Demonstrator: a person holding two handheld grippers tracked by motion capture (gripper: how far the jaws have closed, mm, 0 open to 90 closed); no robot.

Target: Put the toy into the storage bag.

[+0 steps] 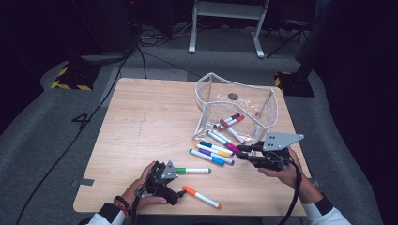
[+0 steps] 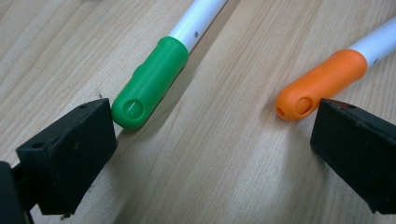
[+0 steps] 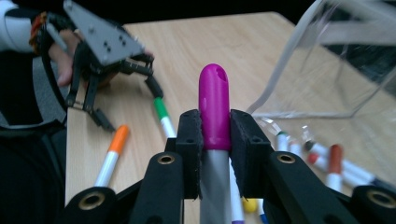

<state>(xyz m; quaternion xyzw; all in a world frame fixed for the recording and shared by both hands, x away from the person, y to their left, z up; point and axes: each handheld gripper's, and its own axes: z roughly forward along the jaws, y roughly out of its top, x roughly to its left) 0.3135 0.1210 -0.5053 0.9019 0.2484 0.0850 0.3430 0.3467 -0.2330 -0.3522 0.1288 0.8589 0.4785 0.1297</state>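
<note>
Right gripper [image 3: 215,140] is clamped on the magenta marker [image 3: 214,100], pads gripping just below the cap, cap sticking out past the jaw tips. In the high view that gripper [image 1: 240,152] sits at the front right corner of the clear pouch [image 1: 234,96], with the marker at its tips, just in front of the pouch mouth. Left gripper [image 2: 212,140] is released, jaws spread wide and low over the table [image 1: 141,122], well in front and left of the pouch. Green marker [image 2: 152,81] cap end lies just off 1 pad, orange marker [image 2: 322,81] cap end just off the other; contact with either is unclear. Blue, yellow and purple markers lie in a row just in front of the pouch; 2 red markers [image 1: 231,121] lie inside it.
</note>
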